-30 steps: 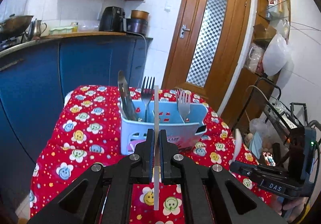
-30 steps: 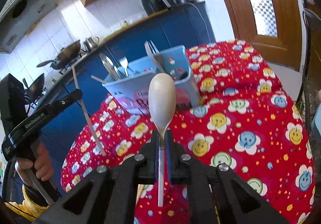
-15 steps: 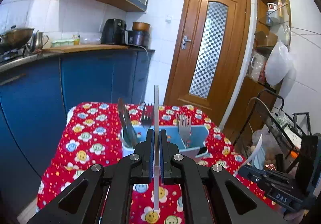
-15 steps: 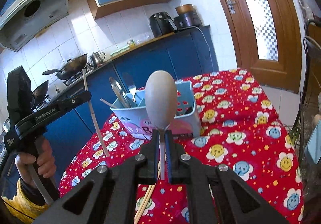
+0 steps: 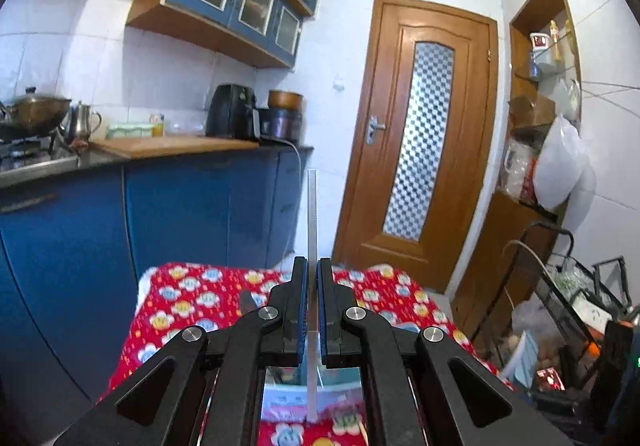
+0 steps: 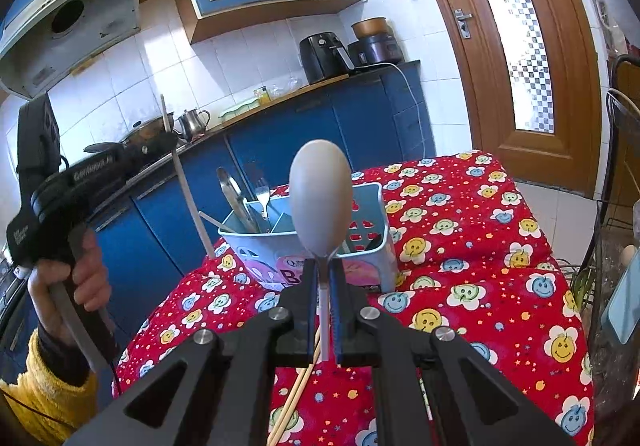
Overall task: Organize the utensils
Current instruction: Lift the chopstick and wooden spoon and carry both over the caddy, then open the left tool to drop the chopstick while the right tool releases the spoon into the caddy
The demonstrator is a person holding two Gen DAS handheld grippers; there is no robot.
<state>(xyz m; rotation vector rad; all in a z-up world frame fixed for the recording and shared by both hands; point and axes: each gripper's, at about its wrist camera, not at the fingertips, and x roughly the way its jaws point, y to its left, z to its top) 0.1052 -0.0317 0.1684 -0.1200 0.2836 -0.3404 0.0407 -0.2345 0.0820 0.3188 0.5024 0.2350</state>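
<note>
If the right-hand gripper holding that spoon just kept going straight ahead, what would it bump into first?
Probably the blue caddy. The right gripper points at it across the table, with the spoon leading, so the spoon's bowl would likely touch its near wall first. Depth is hard to judge.

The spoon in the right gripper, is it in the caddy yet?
Out. The spoon is clamped upright in the right gripper, in front of the caddy.

Bright daylit kitchen, strong fisheye bending and dark corners, slight motion blur.
</note>
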